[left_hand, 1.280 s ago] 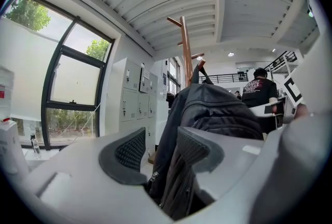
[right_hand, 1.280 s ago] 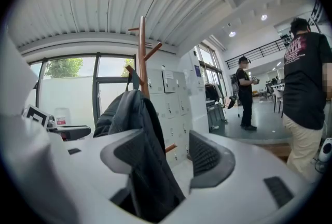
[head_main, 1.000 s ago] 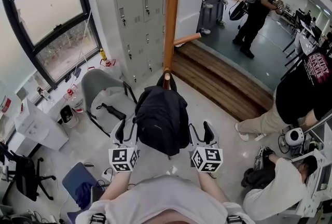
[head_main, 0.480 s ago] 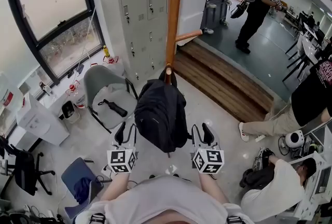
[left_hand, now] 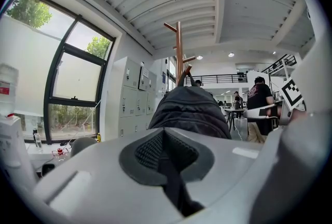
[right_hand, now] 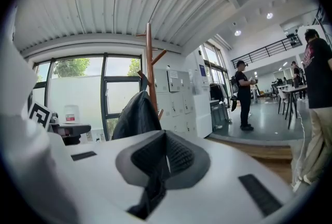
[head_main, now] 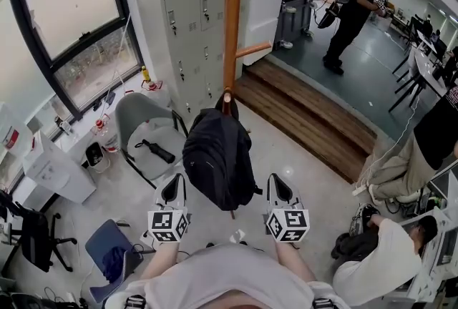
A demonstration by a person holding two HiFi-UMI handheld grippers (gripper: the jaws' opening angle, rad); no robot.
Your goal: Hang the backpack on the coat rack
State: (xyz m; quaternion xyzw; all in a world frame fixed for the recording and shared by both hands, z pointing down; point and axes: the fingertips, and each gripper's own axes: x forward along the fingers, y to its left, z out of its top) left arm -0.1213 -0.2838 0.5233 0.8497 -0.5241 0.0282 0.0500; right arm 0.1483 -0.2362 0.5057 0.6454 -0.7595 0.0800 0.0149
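Note:
A black backpack (head_main: 218, 157) hangs by its top loop from a low peg of the wooden coat rack (head_main: 232, 14). My left gripper (head_main: 173, 187) is just left of the bag's lower part, a little apart from it. The right gripper (head_main: 278, 187) is further off on the other side. Both are shut with nothing between the pads. In the left gripper view the backpack (left_hand: 189, 109) fills the space beyond the closed left gripper (left_hand: 164, 141), with the rack (left_hand: 179, 46) rising behind. In the right gripper view the backpack (right_hand: 136, 111) and rack (right_hand: 149, 62) stand left of the closed right gripper (right_hand: 165, 151).
A grey chair (head_main: 143, 121) holding a black umbrella (head_main: 156, 151) stands left of the rack, before grey lockers (head_main: 193, 7). A wooden step (head_main: 308, 114) runs to the right. One person (head_main: 351, 11) stands far back and another (head_main: 390, 257) crouches at the right.
Both grippers, earlier open on either side of the backpack, have drawn back a little towards me and shut. The backpack stays hanging on the peg.

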